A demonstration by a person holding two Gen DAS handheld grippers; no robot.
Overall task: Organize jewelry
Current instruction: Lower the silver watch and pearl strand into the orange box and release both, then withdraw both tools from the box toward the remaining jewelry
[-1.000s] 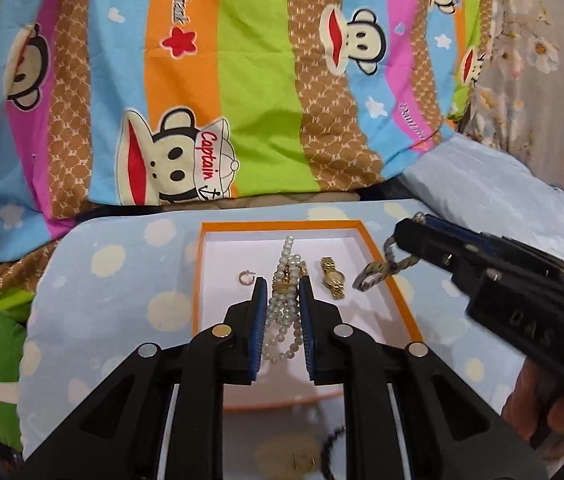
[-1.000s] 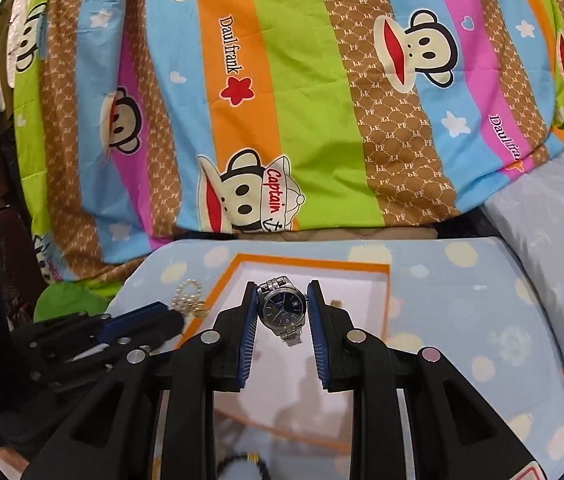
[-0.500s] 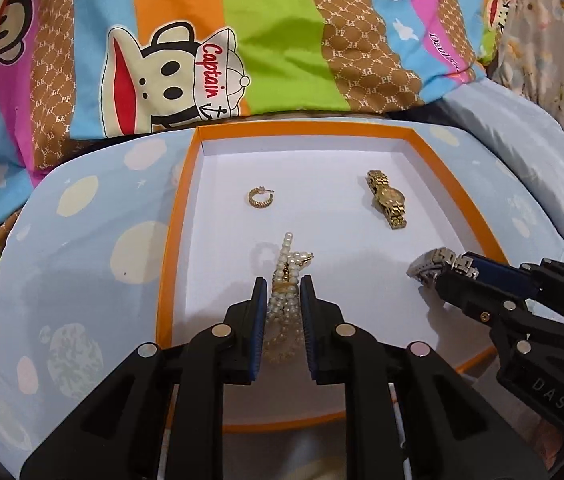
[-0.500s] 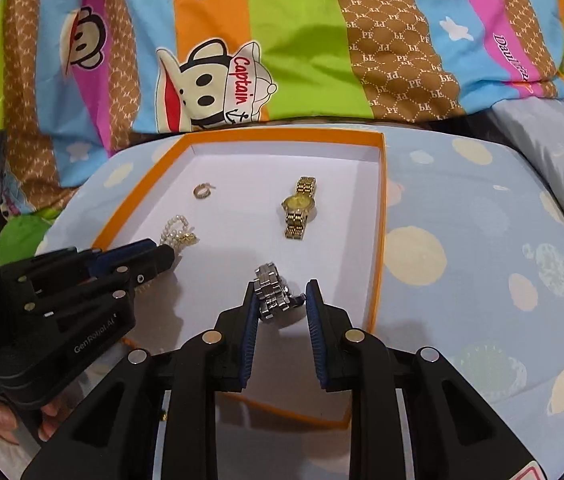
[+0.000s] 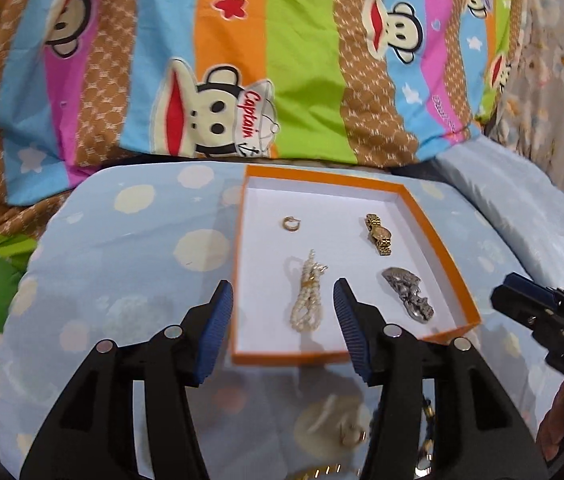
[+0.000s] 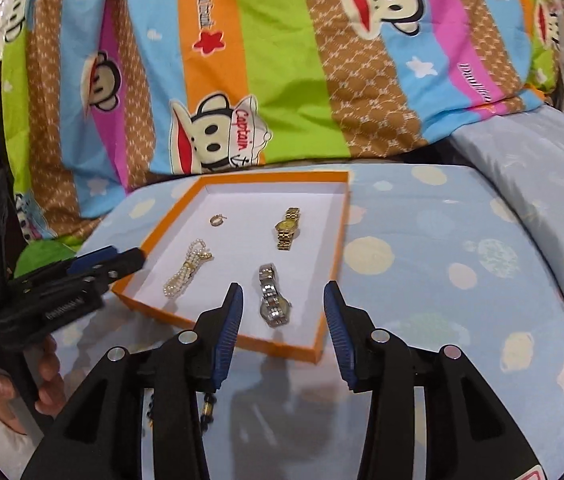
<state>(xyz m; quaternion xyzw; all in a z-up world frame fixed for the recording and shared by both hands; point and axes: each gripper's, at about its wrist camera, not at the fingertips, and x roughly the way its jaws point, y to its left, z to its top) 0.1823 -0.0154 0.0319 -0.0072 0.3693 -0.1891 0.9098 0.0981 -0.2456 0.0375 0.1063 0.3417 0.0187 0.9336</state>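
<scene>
The orange box is sitting on the blue spotty cushion. The pearl string is lying near its front left corner, the silver watch near its front right corner. The left gripper and right gripper have just been opening; both are standing wide, holding nothing. The gold watch and little earring are lying nearer the back edge.

Each wrist camera looks forward and down along its own fingers, close above the bed. Both views share the orange-rimmed box and each shows the other gripper at its edge.
</scene>
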